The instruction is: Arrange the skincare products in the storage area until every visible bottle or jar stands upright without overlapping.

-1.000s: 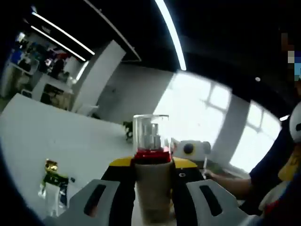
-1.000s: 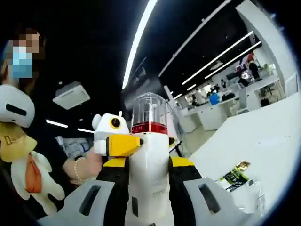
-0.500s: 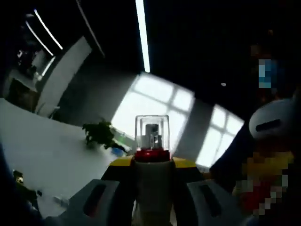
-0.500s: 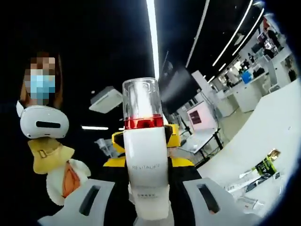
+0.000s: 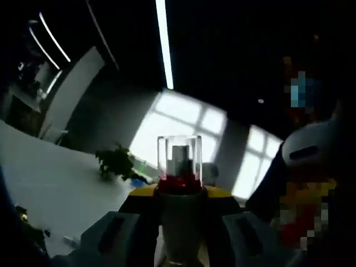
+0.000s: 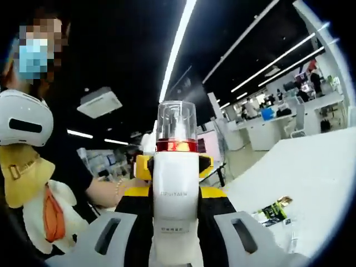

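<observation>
Gripping the same white bottle (image 6: 174, 194) between them, left claw (image 5: 179, 222) and right claw (image 6: 176, 222) stay clamped; the right view has rolled, surface (image 6: 311, 178) now lower right.

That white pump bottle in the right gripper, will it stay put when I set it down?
The white pump bottle looks tall and narrow, so probably tippy. Its smooth body may slip in the right gripper. The clear cap could pop off if bumped.

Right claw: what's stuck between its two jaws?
A white pump bottle with a red ring and clear cap sits upright between the right claw's jaws, seen in the right gripper view.
</observation>
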Tool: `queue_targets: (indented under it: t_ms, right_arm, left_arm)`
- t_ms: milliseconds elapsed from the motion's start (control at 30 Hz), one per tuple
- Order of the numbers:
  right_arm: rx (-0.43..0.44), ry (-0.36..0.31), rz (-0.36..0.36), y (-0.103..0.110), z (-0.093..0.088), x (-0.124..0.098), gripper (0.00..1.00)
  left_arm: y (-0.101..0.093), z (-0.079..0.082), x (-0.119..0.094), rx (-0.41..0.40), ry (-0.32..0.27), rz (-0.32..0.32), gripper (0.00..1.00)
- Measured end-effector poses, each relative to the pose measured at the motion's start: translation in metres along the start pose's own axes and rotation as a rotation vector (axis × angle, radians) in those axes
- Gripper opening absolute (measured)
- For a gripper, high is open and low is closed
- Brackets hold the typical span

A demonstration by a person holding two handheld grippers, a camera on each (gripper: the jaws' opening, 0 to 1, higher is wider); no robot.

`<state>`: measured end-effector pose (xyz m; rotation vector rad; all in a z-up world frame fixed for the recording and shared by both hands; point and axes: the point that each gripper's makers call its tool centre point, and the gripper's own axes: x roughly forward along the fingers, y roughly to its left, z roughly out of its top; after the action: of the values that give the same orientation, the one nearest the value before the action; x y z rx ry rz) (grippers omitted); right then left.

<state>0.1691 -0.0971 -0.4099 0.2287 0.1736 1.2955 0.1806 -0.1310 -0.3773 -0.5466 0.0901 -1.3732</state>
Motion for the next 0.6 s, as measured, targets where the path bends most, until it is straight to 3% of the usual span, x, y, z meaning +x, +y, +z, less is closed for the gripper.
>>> queue_targets:
  t_ms: [167, 300, 333, 433, 600]
  right_arm:
    - [-0.140, 0.062, -0.160, -0.021, -0.002, -0.009, 0.28]
    - [-0.346, 0.207, -0.288, -0.035, -0.015, -0.017, 0.28]
    - [-0.350, 0.217, -0.311, -0.038, -0.017, -0.018, 0.28]
    - [-0.299, 0.155, -0.349, -0.043, -0.017, -0.023, 0.28]
    - [-0.306, 0.149, -0.431, -0.053, -0.030, -0.027, 0.28]
  left_arm:
    - [0.009, -0.001, 0.009, 0.011, -0.018, 0.111, 0.27]
    - [0.017, -0.010, 0.017, 0.012, -0.025, 0.214, 0.30]
    - [0.020, -0.012, 0.020, 0.014, -0.036, 0.248, 0.31]
    - [0.027, -0.012, 0.024, -0.014, -0.099, 0.321, 0.31]
    - [0.042, -0.023, 0.025, -0.003, -0.116, 0.507, 0.30]
